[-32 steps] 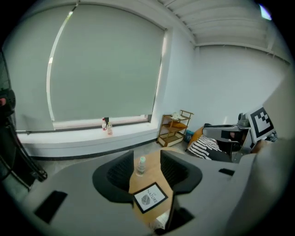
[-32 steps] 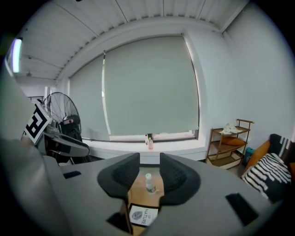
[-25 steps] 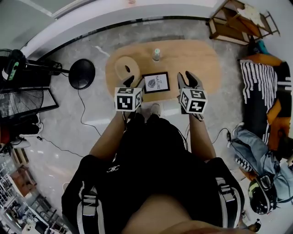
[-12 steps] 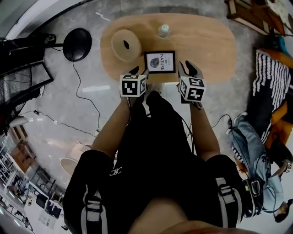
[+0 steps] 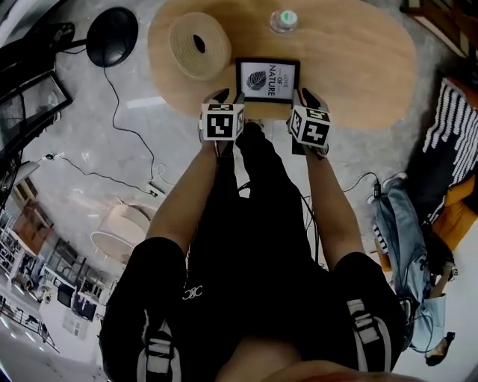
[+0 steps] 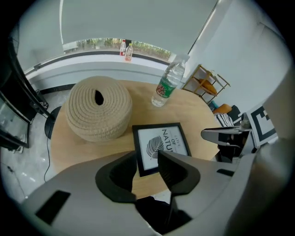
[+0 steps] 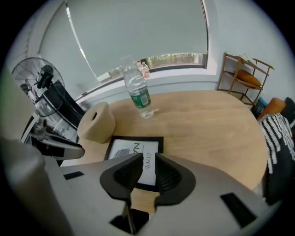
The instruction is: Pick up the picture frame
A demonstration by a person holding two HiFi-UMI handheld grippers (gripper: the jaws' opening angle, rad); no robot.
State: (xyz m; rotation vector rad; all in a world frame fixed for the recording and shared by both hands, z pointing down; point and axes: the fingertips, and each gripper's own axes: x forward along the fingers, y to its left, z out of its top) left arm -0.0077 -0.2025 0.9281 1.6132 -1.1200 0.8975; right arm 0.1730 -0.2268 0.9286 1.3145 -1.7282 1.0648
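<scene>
A black picture frame with a leaf print lies flat near the front edge of the oval wooden table. My left gripper hangs over its near left corner, my right gripper over its near right corner. In the left gripper view the frame shows between and beyond the jaws of the left gripper, which are closing with a gap on both sides. The right gripper is closing too, with the frame just past its tips. Neither pair of pads presses on it.
A round woven rope basket sits left of the frame. A water bottle stands behind it. A black round stand base and cables lie on the floor at left. Clothes and bags lie at right.
Both grippers have sunk from chest height to the table beside the frame. Their jaws have narrowed. The head has bent closer over the table.
</scene>
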